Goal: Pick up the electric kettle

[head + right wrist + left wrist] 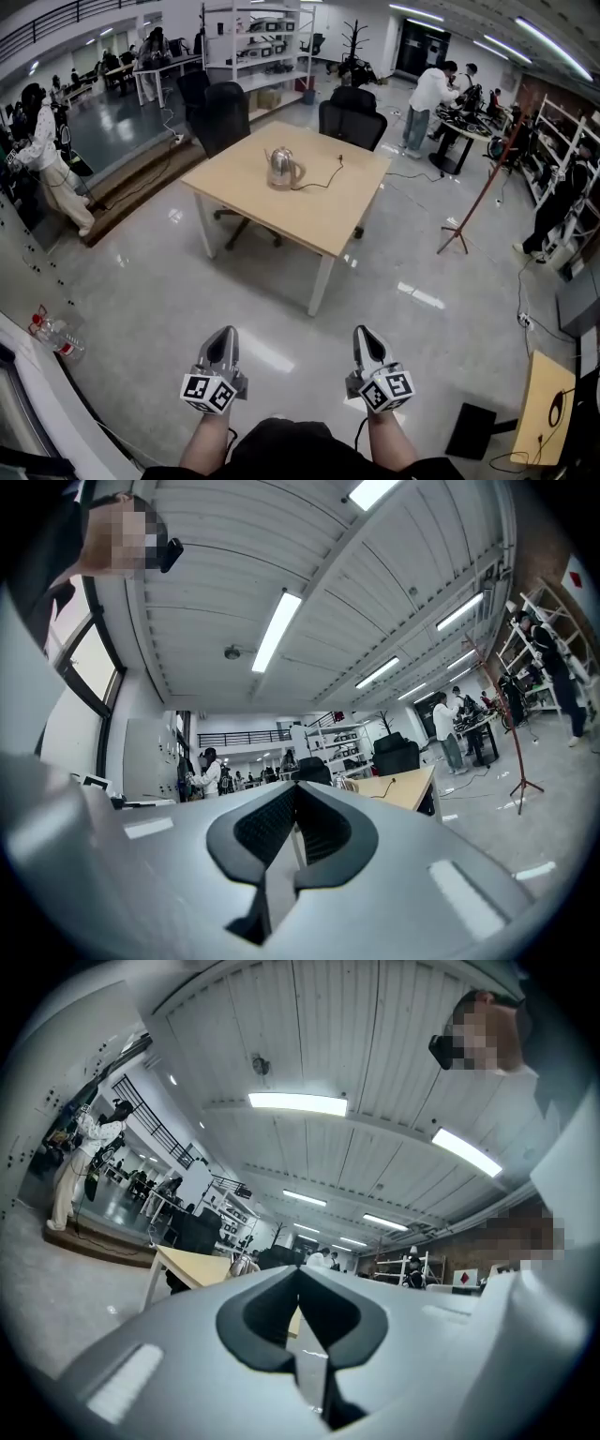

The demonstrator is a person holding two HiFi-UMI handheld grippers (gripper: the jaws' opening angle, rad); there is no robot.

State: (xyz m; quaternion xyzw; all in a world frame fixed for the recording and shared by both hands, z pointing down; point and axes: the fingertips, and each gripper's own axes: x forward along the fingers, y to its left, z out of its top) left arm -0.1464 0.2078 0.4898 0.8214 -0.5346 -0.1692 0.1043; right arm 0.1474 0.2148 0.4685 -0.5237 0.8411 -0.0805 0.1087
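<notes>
While the kettle [282, 168] sits on the table [339, 212] — chairs [352, 117] beyond — left claw [226, 336] and right claw [363, 336] are closed; empty.

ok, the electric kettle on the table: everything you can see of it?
The electric kettle looks like shiny steel, handle on its right side. It stands upright near the middle of the light wooden table; a black cord trails from its base across the tabletop. Nothing else touches it.
</notes>
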